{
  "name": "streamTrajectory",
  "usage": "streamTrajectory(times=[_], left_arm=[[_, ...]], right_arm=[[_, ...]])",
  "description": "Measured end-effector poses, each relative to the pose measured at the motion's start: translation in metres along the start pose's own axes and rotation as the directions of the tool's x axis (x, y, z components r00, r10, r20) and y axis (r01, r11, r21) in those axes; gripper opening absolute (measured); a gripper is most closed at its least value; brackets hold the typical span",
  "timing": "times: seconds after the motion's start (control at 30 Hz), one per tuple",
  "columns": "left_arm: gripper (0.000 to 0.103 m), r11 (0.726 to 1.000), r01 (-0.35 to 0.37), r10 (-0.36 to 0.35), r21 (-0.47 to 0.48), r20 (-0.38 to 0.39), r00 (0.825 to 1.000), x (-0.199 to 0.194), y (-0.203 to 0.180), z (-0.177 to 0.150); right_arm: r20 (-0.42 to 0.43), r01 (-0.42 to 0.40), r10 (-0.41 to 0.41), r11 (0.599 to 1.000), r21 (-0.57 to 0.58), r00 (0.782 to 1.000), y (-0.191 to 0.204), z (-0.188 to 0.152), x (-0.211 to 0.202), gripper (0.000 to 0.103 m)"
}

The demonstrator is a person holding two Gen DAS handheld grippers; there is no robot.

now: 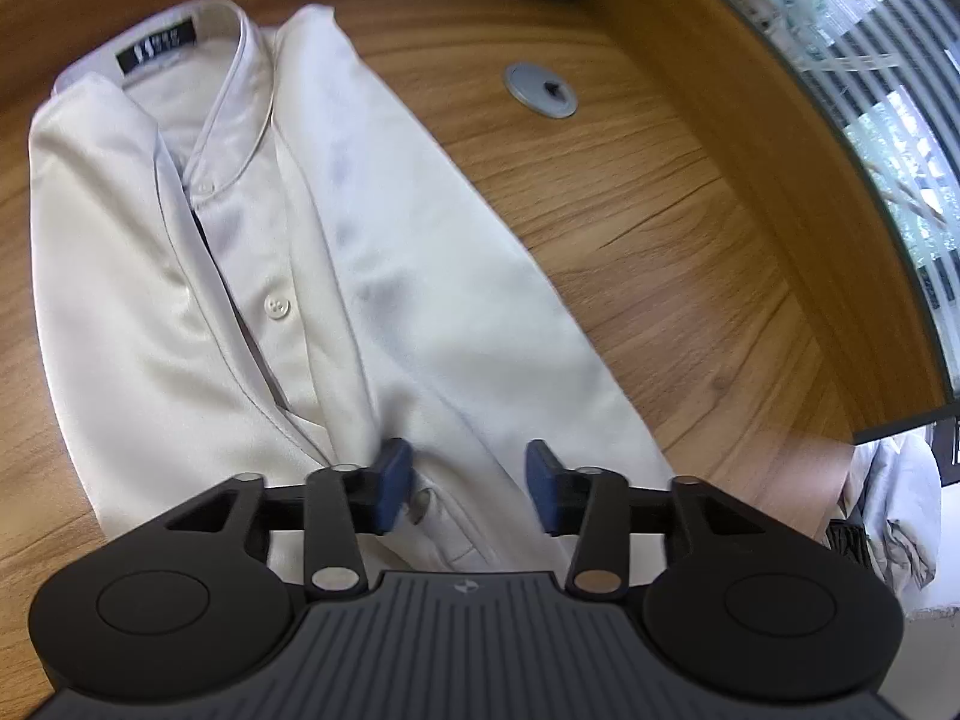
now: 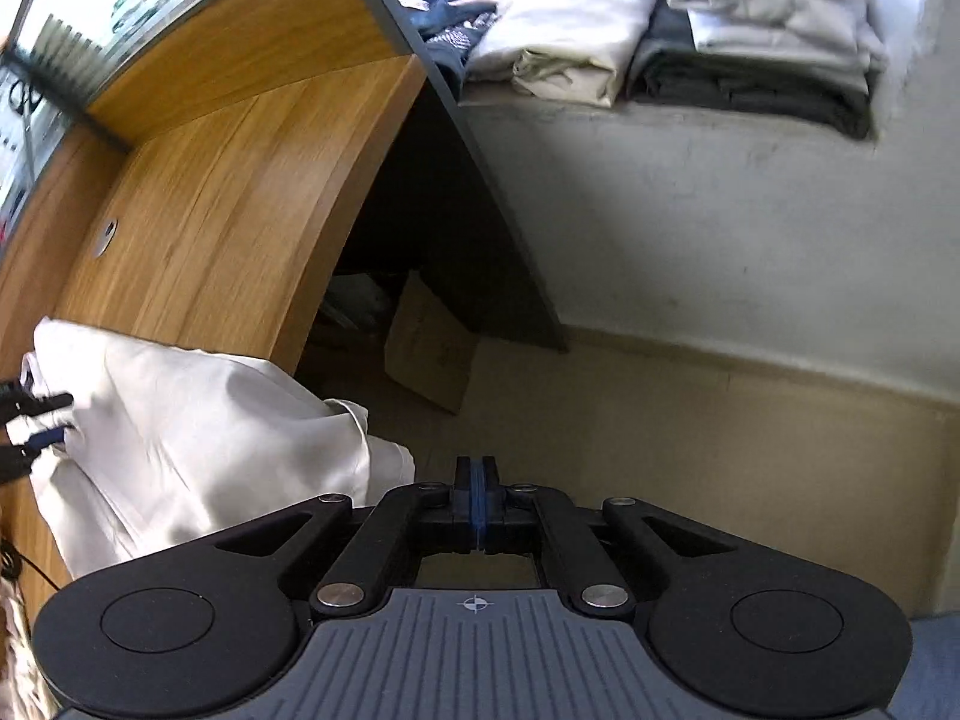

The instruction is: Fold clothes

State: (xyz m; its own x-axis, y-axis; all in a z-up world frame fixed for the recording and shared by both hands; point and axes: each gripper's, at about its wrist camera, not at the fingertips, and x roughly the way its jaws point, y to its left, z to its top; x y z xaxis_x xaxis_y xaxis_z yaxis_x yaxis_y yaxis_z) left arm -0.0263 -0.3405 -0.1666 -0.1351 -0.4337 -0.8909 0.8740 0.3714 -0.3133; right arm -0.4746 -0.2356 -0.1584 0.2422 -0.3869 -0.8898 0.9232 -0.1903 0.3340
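Cream shirt [image 1: 360,276] looks light, slippery, limp on the wooden tabletop [image 1: 630,198]; grip hem corners; left gripper [image 1: 468,492] half open, empty; right gripper [image 2: 476,498] closed, empty.

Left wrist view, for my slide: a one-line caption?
Open left gripper poised over a cream button-up shirt partly folded on a wooden desk.

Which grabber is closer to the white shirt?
Left. The left gripper hovers open right over the white shirt on the desk. The right gripper is shut and empty, off the desk's edge, beside the shirt's hanging part.
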Motion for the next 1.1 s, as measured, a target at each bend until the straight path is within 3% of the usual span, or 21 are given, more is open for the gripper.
streamTrajectory(times=[0.3,0.5,0.67,0.8,0.9,1.0,1.1], left_arm=[[0.058,0.996,0.0,-0.01,0.094,0.11,0.994,-0.056,-0.003,-0.033],[0.061,0.995,-0.04,0.022,0.096,0.182,0.983,-0.095,0.006,-0.063],[0.061,0.991,-0.123,0.107,0.052,0.243,0.964,-0.121,0.011,-0.102],[0.062,0.975,-0.207,0.222,-0.086,0.265,0.938,-0.135,0.005,-0.144],[0.062,0.953,-0.243,0.288,-0.181,0.283,0.915,-0.143,-0.009,-0.181],[0.062,0.925,-0.262,0.337,-0.274,0.281,0.898,-0.148,-0.024,-0.219],[0.062,0.899,-0.263,0.37,-0.35,0.285,0.884,-0.153,-0.041,-0.257]], right_arm=[[0.027,-0.064,0.072,0.97,-0.233,0.997,0.034,0.013,-0.01,0.005],[-0.016,-0.153,0.162,0.891,-0.427,0.987,0.073,0.027,-0.002,0.022],[-0.119,-0.267,0.243,0.769,-0.581,0.963,0.1,0.045,0.02,0.025],[-0.246,-0.381,0.292,0.65,-0.658,0.924,0.109,0.064,0.039,0.025],[-0.33,-0.44,0.292,0.537,-0.72,0.898,0.114,0.075,0.051,0.027],[-0.397,-0.482,0.276,0.419,-0.77,0.875,0.111,0.082,0.059,0.04],[-0.466,-0.524,0.245,0.303,-0.796,0.85,0.105,0.084,0.063,0.042]])
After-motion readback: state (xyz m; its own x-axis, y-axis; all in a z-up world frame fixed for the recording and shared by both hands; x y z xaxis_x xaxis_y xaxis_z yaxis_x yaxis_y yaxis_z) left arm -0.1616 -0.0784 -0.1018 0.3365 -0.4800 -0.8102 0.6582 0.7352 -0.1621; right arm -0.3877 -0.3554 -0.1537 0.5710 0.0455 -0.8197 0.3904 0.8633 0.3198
